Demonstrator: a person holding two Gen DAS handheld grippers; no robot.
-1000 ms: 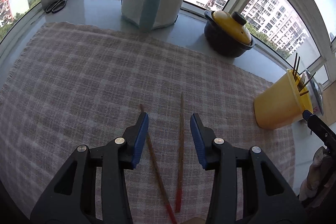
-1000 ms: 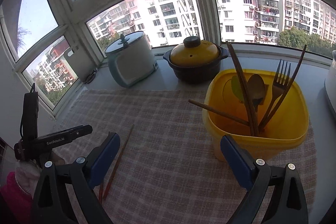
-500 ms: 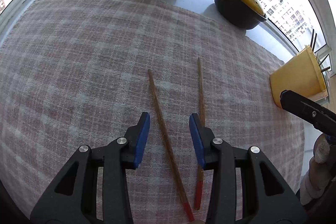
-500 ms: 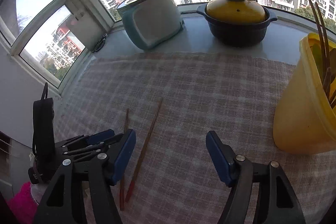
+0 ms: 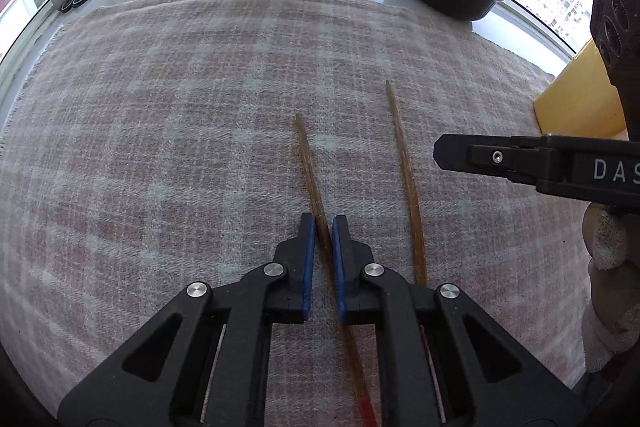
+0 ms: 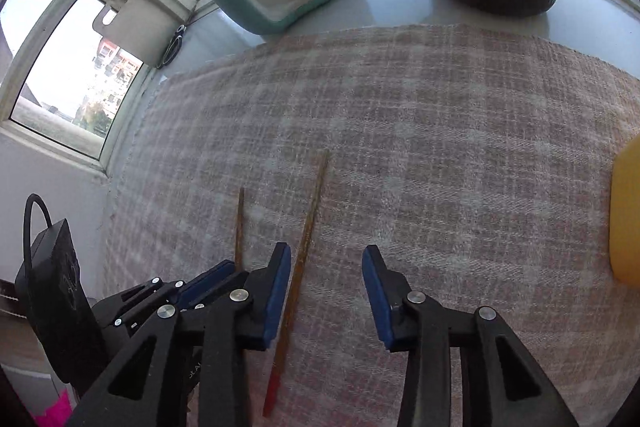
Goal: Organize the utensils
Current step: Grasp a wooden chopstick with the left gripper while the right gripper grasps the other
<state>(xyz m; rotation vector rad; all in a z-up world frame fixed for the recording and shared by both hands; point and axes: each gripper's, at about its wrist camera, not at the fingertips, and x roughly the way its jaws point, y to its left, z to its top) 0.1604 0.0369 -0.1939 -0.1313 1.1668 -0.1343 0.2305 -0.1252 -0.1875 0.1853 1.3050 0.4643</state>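
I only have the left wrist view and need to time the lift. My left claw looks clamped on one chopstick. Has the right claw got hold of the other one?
Observer: Not yet. The right claw is open around the second chopstick. Its jaws have just been closing, but neither pad presses it.
Operator: Is it centred between the pads?
Observer: No. It lies close beside the pad nearer your left claw, which grips the first chopstick. There is a wide gap to the other pad.
Operator: Which end points back toward the right claw's camera?
Observer: The red-tipped end, lying on the checked cloth.
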